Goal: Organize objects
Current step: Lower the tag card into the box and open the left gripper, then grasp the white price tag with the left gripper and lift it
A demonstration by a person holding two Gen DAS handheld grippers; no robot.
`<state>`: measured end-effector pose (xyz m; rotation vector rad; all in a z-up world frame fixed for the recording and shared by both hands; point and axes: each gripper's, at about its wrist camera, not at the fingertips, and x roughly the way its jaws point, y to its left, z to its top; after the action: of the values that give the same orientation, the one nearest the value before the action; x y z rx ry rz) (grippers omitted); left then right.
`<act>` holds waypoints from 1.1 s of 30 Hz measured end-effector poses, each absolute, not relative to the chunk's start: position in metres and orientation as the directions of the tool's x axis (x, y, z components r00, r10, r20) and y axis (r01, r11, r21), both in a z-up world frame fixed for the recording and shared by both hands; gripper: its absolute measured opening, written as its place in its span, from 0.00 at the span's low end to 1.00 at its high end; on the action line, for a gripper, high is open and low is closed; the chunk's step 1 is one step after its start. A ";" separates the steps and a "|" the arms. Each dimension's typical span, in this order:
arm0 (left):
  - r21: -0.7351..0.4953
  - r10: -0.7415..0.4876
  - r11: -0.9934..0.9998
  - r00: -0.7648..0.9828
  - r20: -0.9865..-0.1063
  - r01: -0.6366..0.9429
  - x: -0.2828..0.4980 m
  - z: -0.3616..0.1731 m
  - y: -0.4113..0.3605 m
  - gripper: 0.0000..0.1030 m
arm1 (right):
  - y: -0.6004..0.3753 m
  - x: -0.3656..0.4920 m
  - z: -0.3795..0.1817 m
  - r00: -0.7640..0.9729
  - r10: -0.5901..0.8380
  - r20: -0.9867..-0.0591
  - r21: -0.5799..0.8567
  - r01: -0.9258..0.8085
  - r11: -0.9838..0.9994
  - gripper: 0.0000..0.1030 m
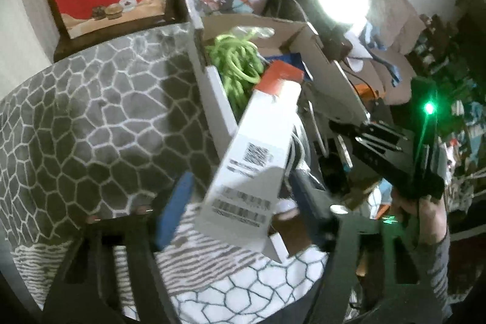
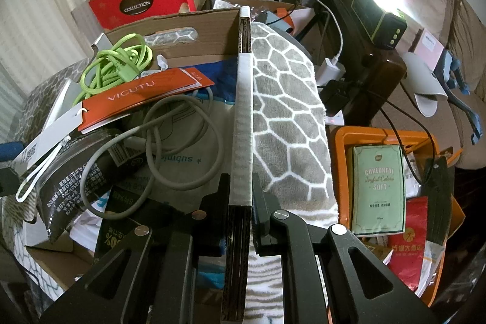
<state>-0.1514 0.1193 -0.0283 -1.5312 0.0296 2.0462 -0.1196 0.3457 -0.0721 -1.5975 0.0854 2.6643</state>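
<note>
The cardboard box (image 2: 194,32) rests on the grey patterned blanket (image 2: 285,111), full of cables and packets. The right gripper (image 2: 240,202) is clenched on the box's taped wall (image 2: 243,117). The left gripper (image 1: 243,220) stands parted around a white tag (image 1: 255,154) at the box's edge; whether it grips cannot be told.

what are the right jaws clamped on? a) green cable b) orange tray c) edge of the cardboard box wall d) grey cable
c: in the right wrist view the right gripper has its jaws shut on the box wall, while the green cable and grey cable lie inside the box, and the orange tray sits apart.
</note>
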 end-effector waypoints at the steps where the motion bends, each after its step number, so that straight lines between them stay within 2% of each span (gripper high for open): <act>1: -0.304 0.425 -0.830 -0.178 -0.887 -0.468 -0.149 -0.027 0.122 0.51 | 0.346 -0.120 -0.072 -0.471 0.000 -0.882 0.030 -0.057 -0.998 0.10; 3: -0.286 0.416 -0.827 -0.185 -0.890 -0.483 -0.146 -0.027 0.127 0.42 | 0.346 -0.120 -0.072 -0.471 0.000 -0.882 0.031 -0.057 -0.998 0.10; 6: -0.264 0.408 -0.826 -0.206 -0.889 -0.497 -0.142 -0.023 0.133 0.38 | 0.345 -0.119 -0.072 -0.471 0.000 -0.882 0.031 -0.058 -0.998 0.10; 22: -0.367 0.497 -0.823 -0.236 -0.835 -0.433 -0.162 -0.015 0.165 0.37 | 0.345 -0.119 -0.072 -0.471 0.004 -0.882 0.028 -0.060 -0.998 0.10; 33: -0.334 0.460 -0.845 -0.248 -0.853 -0.417 -0.166 -0.031 0.192 0.37 | 0.345 -0.119 -0.072 -0.471 0.003 -0.882 0.029 -0.060 -0.998 0.10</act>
<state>-0.1657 0.1925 -0.0310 -1.4677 -0.0528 2.1203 -0.1189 0.3452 -0.0717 -1.5960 0.0873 2.6619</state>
